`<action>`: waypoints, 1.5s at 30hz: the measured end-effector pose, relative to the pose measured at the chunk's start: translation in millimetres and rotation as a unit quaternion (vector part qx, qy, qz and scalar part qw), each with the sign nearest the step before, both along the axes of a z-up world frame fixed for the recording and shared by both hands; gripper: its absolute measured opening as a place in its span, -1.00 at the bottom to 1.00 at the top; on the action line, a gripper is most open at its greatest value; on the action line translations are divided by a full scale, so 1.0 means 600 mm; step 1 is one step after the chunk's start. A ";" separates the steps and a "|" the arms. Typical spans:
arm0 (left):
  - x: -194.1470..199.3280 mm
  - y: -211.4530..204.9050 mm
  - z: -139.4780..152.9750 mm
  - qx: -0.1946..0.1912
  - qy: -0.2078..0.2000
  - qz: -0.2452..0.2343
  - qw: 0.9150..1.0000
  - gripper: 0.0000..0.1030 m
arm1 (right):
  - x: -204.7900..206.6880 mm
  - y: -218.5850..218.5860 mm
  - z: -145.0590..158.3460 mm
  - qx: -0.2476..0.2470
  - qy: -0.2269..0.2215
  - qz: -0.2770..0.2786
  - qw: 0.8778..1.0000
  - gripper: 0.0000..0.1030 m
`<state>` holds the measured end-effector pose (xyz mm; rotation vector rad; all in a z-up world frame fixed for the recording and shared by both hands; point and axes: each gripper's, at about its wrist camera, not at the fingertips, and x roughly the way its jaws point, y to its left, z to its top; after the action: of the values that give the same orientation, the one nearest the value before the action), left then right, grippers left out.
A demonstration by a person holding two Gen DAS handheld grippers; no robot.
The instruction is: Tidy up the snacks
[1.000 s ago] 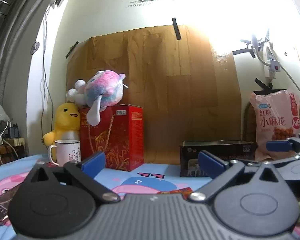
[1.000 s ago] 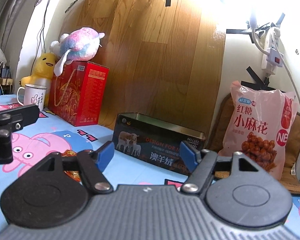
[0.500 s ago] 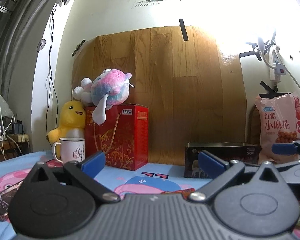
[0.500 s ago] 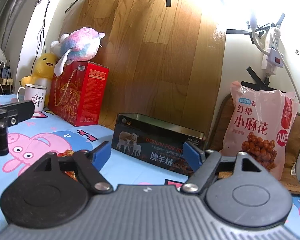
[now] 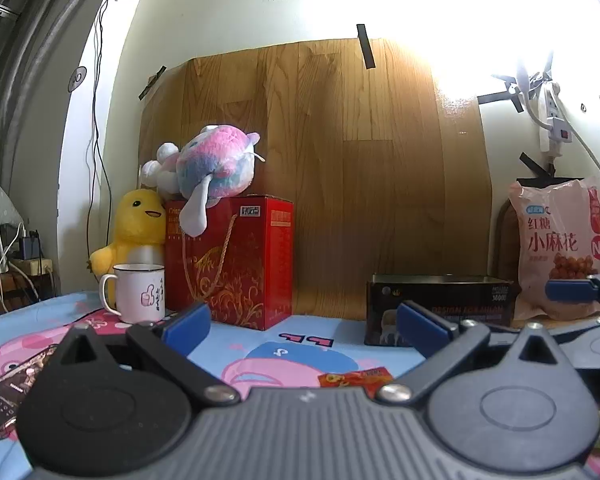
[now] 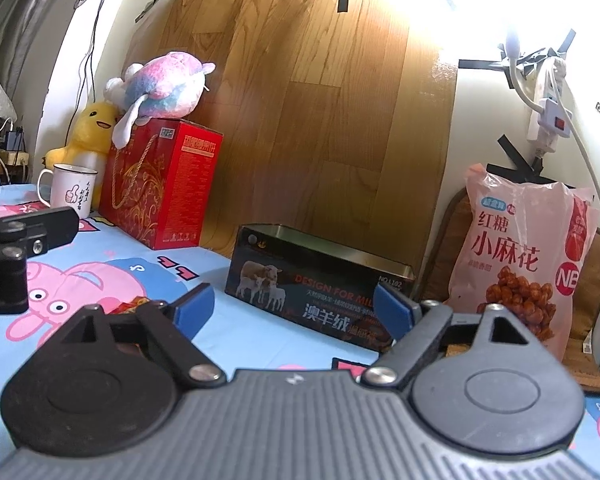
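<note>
Blue pads on your left hand-held gripper (image 5: pixel 302 322) stand wide apart with nothing between them, and it hangs level over the cartoon-print cloth (image 5: pixel 40 328). Far left lie a phone (image 5: pixel 10 390), a white mug (image 5: pixel 138 292) and a red gift box (image 5: pixel 240 260), none of them snacks to sort. A small red snack packet (image 5: pixel 356 380) lies flat on the cloth just ahead of that gripper. Further right, the open dark tin (image 6: pixel 320 276) sits against the wooden board, and the big pink snack bag (image 6: pixel 524 256) leans upright beside it. Your right hand-held gripper (image 6: pixel 292 308) is opening: its jaws are wider than a second ago and hold nothing. Neither hand has shifted, so you look set for a first pick, probably the packet into the tin.
</note>
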<state>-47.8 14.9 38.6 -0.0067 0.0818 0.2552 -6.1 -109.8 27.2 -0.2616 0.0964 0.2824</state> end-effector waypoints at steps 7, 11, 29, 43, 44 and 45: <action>0.003 0.008 -0.001 -0.015 0.009 0.012 1.000 1.00 | 0.001 0.002 0.000 -0.004 0.004 0.001 1.000 0.76; 0.002 0.008 -0.002 -0.016 0.009 0.008 1.000 1.00 | 0.003 0.003 0.000 -0.008 0.006 0.005 1.000 0.83; -0.004 0.051 0.000 -0.081 -0.010 0.041 0.996 1.00 | 0.057 0.006 0.020 0.037 0.133 0.087 0.987 0.67; 0.002 0.068 0.000 -0.111 0.012 0.030 0.993 1.00 | 0.120 0.138 -0.022 -0.041 0.297 0.175 0.938 0.33; 0.003 0.067 0.000 -0.110 0.013 0.029 0.993 1.00 | 0.118 0.135 -0.021 -0.039 0.292 0.177 0.939 0.22; 0.005 0.067 0.000 -0.110 0.015 0.028 0.993 1.00 | 0.120 0.129 -0.018 -0.032 0.295 0.175 0.939 0.06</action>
<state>-44.9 55.0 38.3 -0.2241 0.1400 0.3005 65.8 -32.2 16.7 -0.2504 0.6580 0.7097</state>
